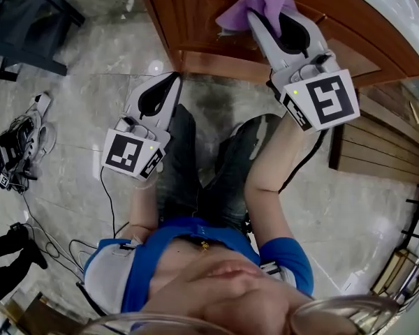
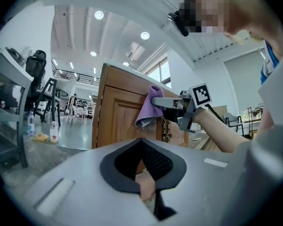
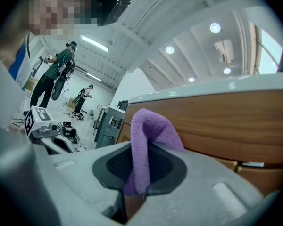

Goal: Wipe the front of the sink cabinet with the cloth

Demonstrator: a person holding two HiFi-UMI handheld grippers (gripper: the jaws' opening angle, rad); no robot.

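Underfoot, glossy grey tile floor [image 1: 91,54], w/ shoes [image 1: 38,128] and cables heaped at left. Ahead, brown wood cabinet [image 1: 202,19], panelled front, under a white top [image 3: 203,91]. Wood planks [image 1: 377,145] stacked to right of cabinet. Beyond, big open hall: white ceiling w/ round lights [image 2: 99,15], black chair [image 2: 35,65] by a grey desk, two bottles [image 2: 53,131] on floor at left, two people [image 3: 61,74] far back in R gripper view. Knees in dark jeans [image 1: 195,166] low between the two grippers.

R gripper [image 1: 271,16]: held high, reaching fwd to cabinet front, jaws clenched on purple cloth [image 1: 262,2]. Cloth folded over jaw tips, bunched, loose end hanging below them. Set against upper part of door panel, near cabinet's corner per L gripper view. Exact contact spot hidden behind cloth itself.

L gripper [image 1: 173,79]: low, beside left knee, well apart from cabinet front and cloth. Jaws together at tips, nothing gripped. Nose pointing toward cabinet base.
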